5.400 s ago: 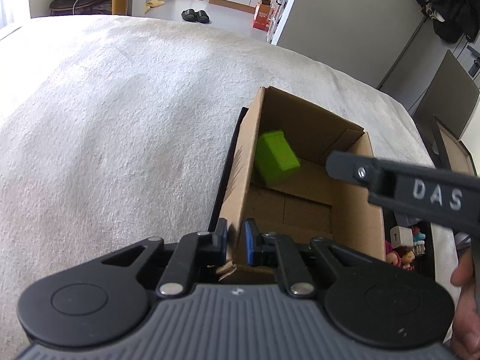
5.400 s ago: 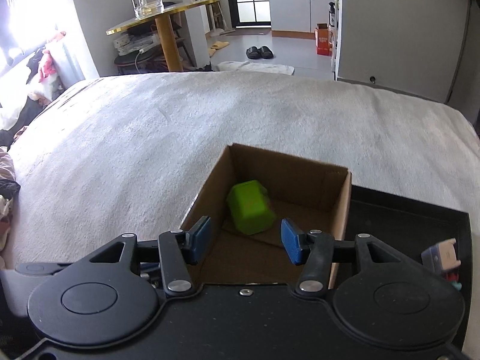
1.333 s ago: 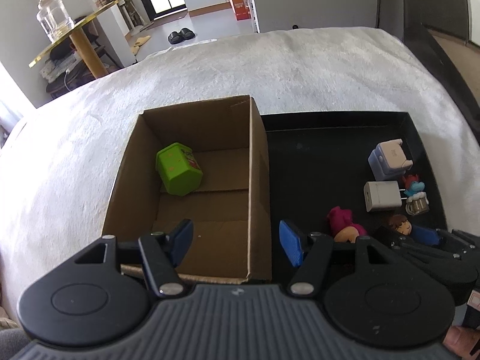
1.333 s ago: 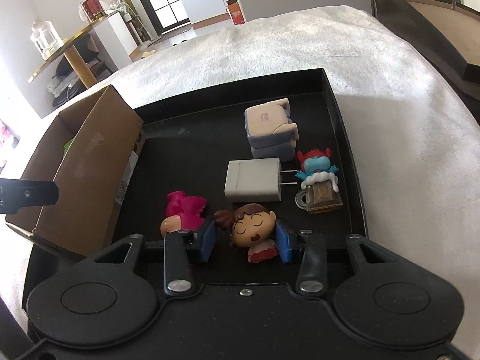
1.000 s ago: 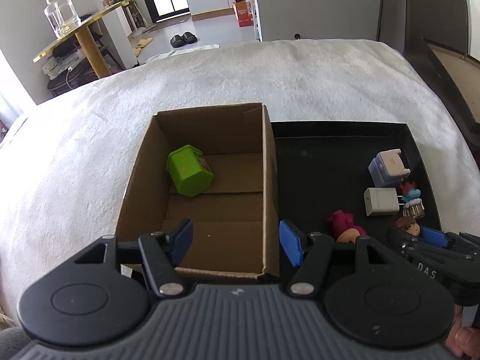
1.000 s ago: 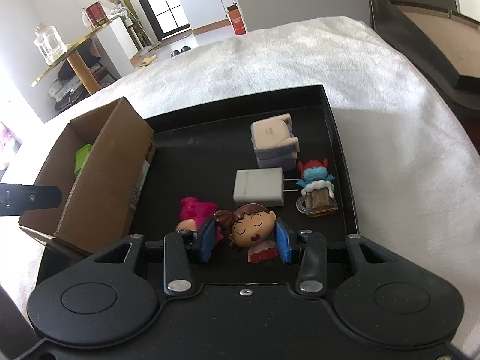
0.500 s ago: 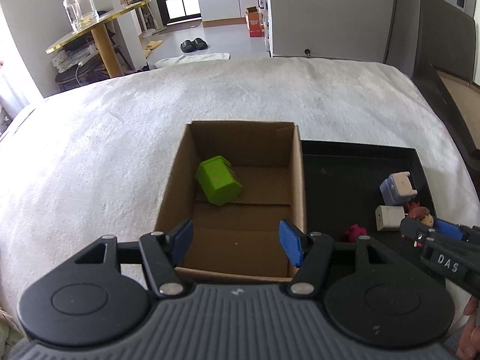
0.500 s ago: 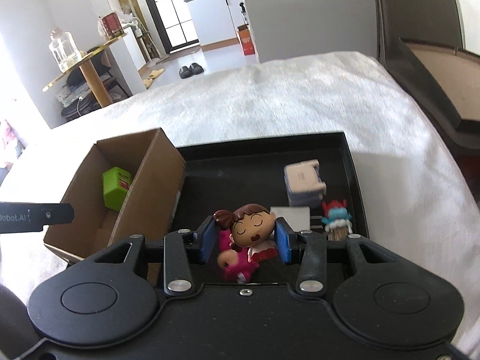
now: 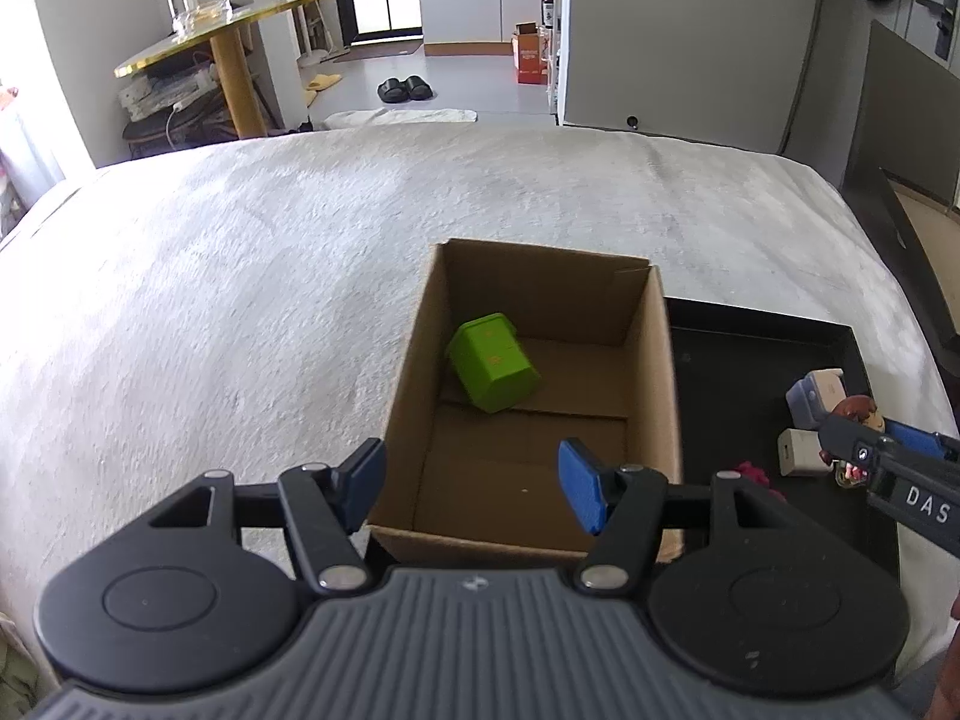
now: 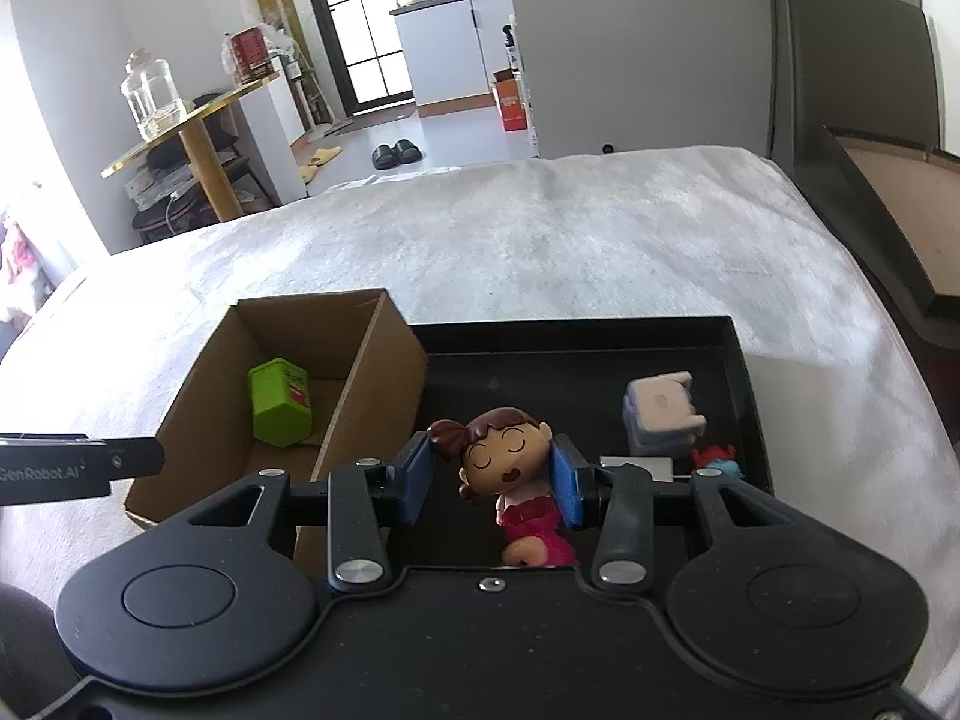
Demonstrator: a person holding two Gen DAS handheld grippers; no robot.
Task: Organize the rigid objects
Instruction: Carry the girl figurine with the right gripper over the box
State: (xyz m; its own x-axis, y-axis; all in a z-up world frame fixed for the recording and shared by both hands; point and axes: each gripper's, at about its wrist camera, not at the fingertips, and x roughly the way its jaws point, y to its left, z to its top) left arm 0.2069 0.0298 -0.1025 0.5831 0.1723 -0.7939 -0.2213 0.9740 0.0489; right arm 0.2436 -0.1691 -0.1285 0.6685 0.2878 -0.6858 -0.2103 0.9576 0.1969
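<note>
Doll figurine (image 10: 507,462) upright, face camera-ward

A white plush blanket (image 10: 540,252) covered the broad surface. Beyond it stood a round gold-topped side table (image 10: 192,120) bearing a clear glass jar (image 10: 150,96). Black slippers (image 10: 395,153) lay on the pale glossy floor (image 9: 456,78) before a dark-framed glass door (image 10: 360,24). Daylight glared from the left.

Bright daylight from the left, blown-out glare at left edge, fisheye-bent edges, soft shadows, slight blur
</note>
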